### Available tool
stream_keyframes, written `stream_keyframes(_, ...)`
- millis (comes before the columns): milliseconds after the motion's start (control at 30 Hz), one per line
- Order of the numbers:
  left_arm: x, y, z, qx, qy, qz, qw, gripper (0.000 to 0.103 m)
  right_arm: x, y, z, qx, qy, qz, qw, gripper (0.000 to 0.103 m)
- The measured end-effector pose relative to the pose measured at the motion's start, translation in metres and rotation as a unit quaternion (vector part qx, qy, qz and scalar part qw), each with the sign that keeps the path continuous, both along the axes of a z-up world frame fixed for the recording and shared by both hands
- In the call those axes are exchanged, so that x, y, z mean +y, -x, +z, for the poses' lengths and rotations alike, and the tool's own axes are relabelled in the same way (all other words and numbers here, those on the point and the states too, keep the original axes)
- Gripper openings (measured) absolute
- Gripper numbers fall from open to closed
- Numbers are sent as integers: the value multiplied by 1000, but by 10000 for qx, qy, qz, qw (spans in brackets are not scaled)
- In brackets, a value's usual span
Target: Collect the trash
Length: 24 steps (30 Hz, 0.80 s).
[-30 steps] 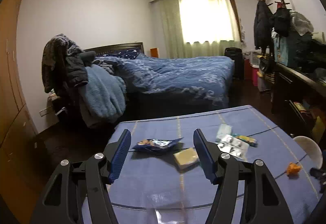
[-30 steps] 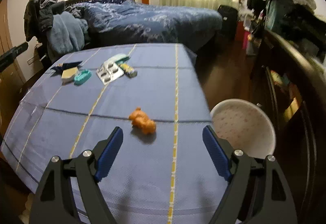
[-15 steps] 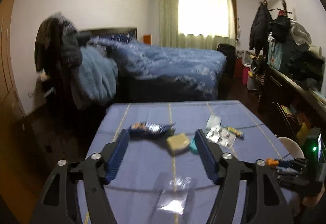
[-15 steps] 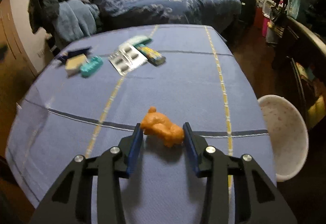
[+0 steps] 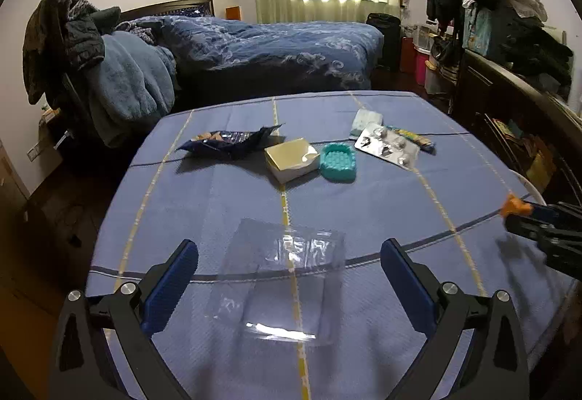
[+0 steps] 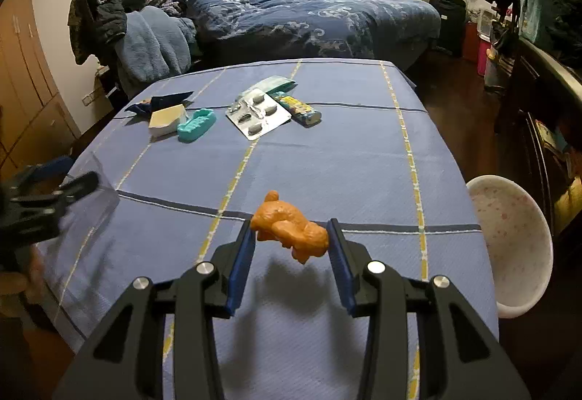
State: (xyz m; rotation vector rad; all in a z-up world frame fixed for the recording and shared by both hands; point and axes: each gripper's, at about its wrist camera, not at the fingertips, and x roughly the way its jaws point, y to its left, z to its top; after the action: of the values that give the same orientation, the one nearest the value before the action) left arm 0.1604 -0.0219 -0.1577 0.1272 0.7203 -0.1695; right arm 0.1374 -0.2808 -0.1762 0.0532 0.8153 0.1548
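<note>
Right gripper [image 6: 291,236]: fingers [image 6: 242,254] clamped narrow on orange crumpled scrap [image 6: 289,230], lifted clear of the surface [image 6: 327,152], shadow underneath. White bin [image 6: 509,240] just off the surface's right edge, below rim level. Step in hand, by the look of it: carry-and-drop of the scrap.

Left gripper [image 5: 289,272]: fingers [image 5: 171,276] wide and opening, straddling clear plastic blister pack [image 5: 287,269] lying flat near the front edge. Nothing pinched yet; pads well apart from the plastic on both sides.

Remaining on the far half of the surface: blue snack wrapper [image 5: 232,141], small white box [image 5: 291,159], teal ridged tray [image 5: 338,163], silver pill blister [image 5: 385,145], light green packet [image 5: 365,119], yellow-blue stick wrapper [image 5: 414,139]. Task early; most trash uncollected.

Next, probably: swing right over the bin, open to release. For left: drop lower, close on the blister pack. Flat, thin, slippery, so likely needs an edge catch or a squeeze that buckles it upward. Risk of sliding it on the cloth rather than gripping.
</note>
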Motion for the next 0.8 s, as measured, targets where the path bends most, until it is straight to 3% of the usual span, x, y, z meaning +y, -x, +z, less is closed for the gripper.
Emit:
stream_keyframes(33,1,-3,-6,95,-16,23,10000,63,1,1,1,-4,7,15,10000,41)
stream_keyframes(200,10,-4,-2,67,207,58,9997,43,5,2,3,-40,-20,67,10000,41)
stream_keyframes(500,14,14,32,-348,337,90,9988,43,11,8,12,-161,-120,150,9997,41)
stream_keyframes(800,-39,18,61,-544,523,-627,9952,46,0,23,20,-335,-255,72,9991,41)
